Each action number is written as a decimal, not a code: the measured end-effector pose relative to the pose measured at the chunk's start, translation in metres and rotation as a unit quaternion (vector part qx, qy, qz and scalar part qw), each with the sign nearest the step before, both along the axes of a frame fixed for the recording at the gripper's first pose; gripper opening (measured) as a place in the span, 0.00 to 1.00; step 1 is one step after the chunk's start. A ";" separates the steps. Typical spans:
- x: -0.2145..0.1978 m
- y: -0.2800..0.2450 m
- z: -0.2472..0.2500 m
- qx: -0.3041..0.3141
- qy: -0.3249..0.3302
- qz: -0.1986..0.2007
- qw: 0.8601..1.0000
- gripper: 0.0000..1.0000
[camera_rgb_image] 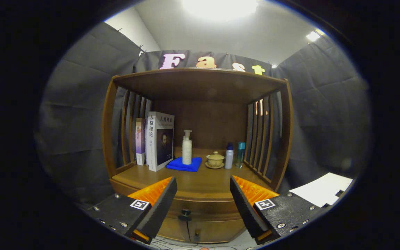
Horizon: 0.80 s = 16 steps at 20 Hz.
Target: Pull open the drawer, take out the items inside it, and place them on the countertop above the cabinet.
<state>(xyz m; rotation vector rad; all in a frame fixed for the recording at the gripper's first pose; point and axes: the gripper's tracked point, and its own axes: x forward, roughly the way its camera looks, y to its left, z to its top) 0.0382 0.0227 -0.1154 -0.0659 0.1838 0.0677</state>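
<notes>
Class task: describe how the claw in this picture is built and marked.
The claw has two wedge-shaped fingers with ribbed inner faces. Each sits on a dark block fastened with small screws and carries a square black-and-white marker. Its fingers are open, either side of the drawer knob.

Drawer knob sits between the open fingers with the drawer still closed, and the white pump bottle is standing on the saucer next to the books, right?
Not quite. The gripper view shows the white pump bottle standing on the blue cloth, not the saucer, which carries the lidded cup. The rest holds: the drawer knob lies between the open gripper fingers, drawer closed, books beside the cloth.
</notes>
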 end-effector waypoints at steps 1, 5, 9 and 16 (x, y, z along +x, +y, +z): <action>-0.001 0.006 -0.009 0.013 0.008 0.002 1.000 0.95; -0.003 0.012 -0.052 0.025 0.030 -0.019 0.999 0.95; 0.000 0.021 -0.105 0.015 0.065 -0.023 0.998 0.95; 0.011 0.024 -0.168 -0.011 0.111 -0.028 0.993 0.95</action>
